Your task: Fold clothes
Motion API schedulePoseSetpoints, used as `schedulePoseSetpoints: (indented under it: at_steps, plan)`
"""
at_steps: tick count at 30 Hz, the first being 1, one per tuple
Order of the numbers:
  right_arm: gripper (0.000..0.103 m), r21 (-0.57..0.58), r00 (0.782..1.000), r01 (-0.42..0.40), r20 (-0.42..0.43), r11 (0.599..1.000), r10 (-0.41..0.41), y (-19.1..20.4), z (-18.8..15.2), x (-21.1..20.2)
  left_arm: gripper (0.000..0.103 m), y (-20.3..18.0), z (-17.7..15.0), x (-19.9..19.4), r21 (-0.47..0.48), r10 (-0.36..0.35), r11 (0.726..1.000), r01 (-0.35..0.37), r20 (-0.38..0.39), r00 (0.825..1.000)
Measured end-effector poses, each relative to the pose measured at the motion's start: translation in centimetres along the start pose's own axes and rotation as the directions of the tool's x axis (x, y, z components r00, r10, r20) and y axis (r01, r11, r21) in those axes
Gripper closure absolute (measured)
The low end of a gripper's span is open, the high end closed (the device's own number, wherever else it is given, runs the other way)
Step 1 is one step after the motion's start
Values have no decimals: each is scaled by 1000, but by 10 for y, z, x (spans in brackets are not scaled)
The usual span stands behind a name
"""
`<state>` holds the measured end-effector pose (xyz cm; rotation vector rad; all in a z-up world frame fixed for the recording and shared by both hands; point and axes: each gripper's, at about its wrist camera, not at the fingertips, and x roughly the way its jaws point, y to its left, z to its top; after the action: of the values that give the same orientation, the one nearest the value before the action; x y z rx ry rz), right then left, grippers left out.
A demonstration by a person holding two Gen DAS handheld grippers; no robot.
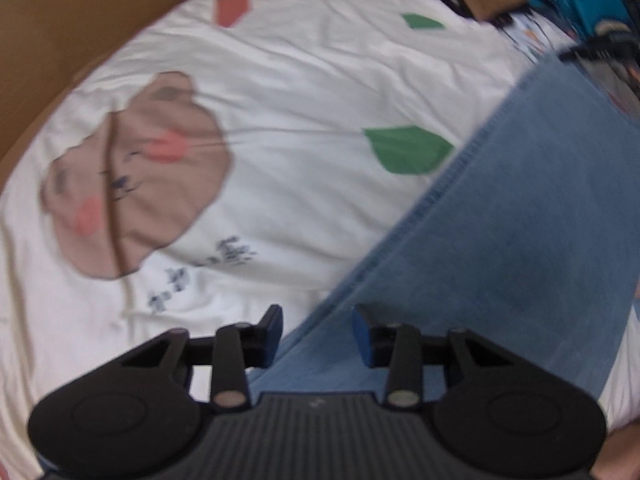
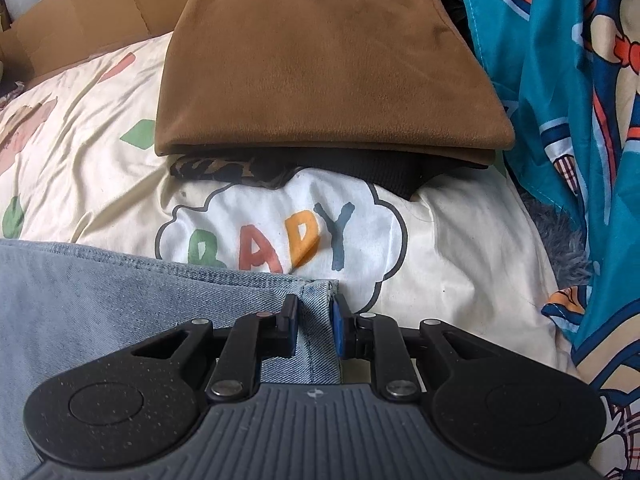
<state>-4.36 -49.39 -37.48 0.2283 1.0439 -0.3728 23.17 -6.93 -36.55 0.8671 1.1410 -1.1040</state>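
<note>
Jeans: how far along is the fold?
Done: a brown garment lies folded on the stack behind. In hand: the right gripper is clamped on the jeans at a hem corner; the left gripper, jaws apart, straddles their edge, not gripping. Left: the jeans lie spread over the printed bedding, fold unfinished.

The folded brown fabric [image 2: 328,60] hides most of a leopard-print cloth [image 2: 212,168]; the blue denim jeans [image 1: 520,208] run off-frame, blurred.

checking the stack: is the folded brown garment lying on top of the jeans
No, the folded brown garment rests farther back on dark clothes, apart from the jeans.
</note>
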Motion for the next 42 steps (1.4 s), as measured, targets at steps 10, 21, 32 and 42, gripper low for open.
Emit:
schedulePoseSetpoints:
  at_steps: [10, 21, 32, 42]
  plan:
    - [86, 2, 1000, 8, 25, 1000, -8, -1, 0, -6, 78, -9, 3, 20, 120, -15, 993, 19, -40, 999]
    - [87, 11, 998, 23, 64, 1000, -24, -1, 1, -18, 102, -18, -4, 5, 258, 23, 966, -23, 6, 1000]
    - [87, 28, 995, 44, 83, 999, -46, 2, 5, -24, 103, 2, 3, -12, 179, 119, 975, -134, 88, 989]
    - [88, 17, 993, 62, 99, 998, -63, 5, 6, -26, 87, -18, 19, -5, 166, -62, 985, 44, 107, 992]
